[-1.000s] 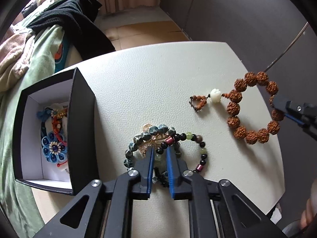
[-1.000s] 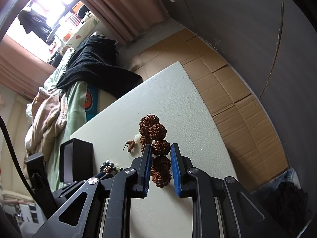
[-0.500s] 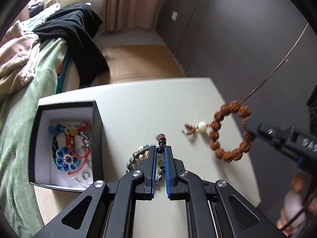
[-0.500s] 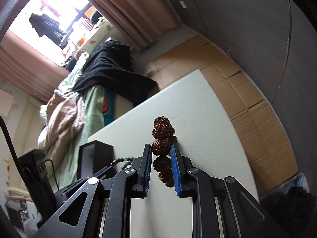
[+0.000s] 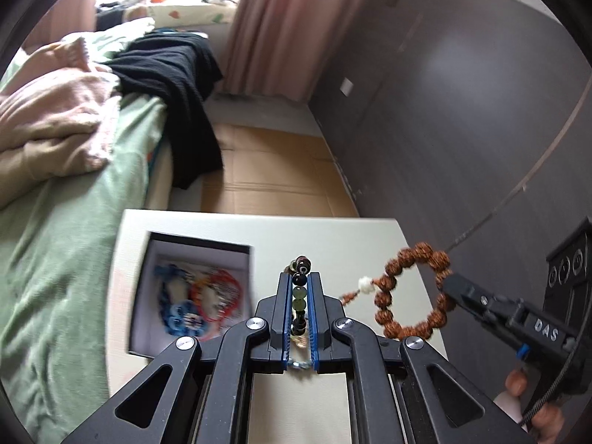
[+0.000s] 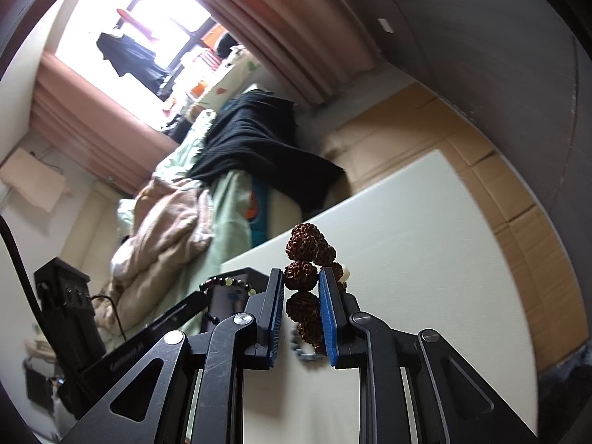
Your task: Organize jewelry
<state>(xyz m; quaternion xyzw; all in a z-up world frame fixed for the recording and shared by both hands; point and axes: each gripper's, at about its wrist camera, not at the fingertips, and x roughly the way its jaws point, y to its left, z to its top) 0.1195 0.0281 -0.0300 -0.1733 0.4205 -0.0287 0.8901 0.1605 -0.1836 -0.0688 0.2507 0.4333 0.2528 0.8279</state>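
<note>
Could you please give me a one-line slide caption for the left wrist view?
Left gripper lifts a mixed-bead bracelet beside the open jewelry box, while the right gripper holds up a brown seed bracelet.

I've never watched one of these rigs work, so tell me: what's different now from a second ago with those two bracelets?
The left gripper closed on the mixed-bead bracelet and lifted it off the white table. The right gripper, already clamped on the brown seed bracelet, raised it clear too. Both now hang in the air. The open black box with its jewelry stayed where it was.
</note>
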